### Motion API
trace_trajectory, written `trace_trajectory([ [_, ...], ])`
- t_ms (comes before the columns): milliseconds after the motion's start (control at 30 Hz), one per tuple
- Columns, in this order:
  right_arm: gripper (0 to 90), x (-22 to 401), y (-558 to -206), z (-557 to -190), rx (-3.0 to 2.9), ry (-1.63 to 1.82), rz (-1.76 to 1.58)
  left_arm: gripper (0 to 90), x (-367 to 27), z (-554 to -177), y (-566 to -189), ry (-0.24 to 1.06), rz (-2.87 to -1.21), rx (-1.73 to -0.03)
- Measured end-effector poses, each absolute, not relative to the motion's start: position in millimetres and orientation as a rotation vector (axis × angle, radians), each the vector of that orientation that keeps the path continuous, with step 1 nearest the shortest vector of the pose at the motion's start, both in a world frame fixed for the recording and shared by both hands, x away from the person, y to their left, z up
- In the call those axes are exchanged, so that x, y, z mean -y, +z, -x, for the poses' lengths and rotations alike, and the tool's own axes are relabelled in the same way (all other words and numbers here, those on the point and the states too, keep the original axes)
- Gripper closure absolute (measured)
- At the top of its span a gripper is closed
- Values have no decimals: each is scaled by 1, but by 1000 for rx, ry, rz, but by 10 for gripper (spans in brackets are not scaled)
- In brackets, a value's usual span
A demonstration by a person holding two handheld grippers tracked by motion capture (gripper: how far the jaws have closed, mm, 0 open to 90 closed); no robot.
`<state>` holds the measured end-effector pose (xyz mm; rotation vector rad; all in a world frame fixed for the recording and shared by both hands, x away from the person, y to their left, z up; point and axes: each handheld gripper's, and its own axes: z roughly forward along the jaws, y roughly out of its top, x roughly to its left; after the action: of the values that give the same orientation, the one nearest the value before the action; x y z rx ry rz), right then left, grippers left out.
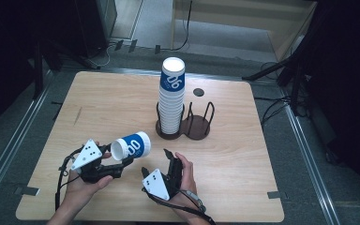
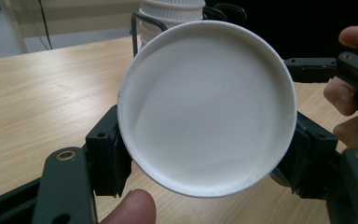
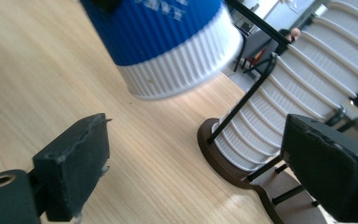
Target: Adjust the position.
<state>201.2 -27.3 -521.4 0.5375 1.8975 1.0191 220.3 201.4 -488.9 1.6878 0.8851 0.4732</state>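
My left gripper [image 1: 122, 159] is shut on a blue and white paper cup [image 1: 131, 146], held on its side above the table near the front left. In the left gripper view the cup's white mouth [image 2: 207, 107] faces the camera, clamped between both jaws. My right gripper [image 1: 171, 161] stands open just right of the cup, nothing between its jaws; its view shows the cup's ribbed end [image 3: 168, 46] ahead. A tall stack of cups [image 1: 171, 98] stands in the left ring of a dark wire holder [image 1: 198, 125] at the table's middle.
The holder's right ring [image 1: 200, 117] holds no cups. A small dark hole [image 1: 198, 92] sits in the wooden table [image 1: 243, 159] behind the holder. Metal rails [image 1: 304, 140] run along both sides of the table.
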Motion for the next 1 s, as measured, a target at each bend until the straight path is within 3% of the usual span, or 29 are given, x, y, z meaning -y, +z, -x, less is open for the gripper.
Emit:
trace_trajectory([
  [233,116,34,-517,-208,-1878,1050,-698,292,-203,-220,-490,537,-1621,-894],
  [500,46,38,-509,-211,-1897,1140,-813,290,-209,-223,-494,563,-1522,-890],
  [1000,73,31,-505,-211,-1901,1247,-988,291,-210,-226,-503,621,-1434,-885],
])
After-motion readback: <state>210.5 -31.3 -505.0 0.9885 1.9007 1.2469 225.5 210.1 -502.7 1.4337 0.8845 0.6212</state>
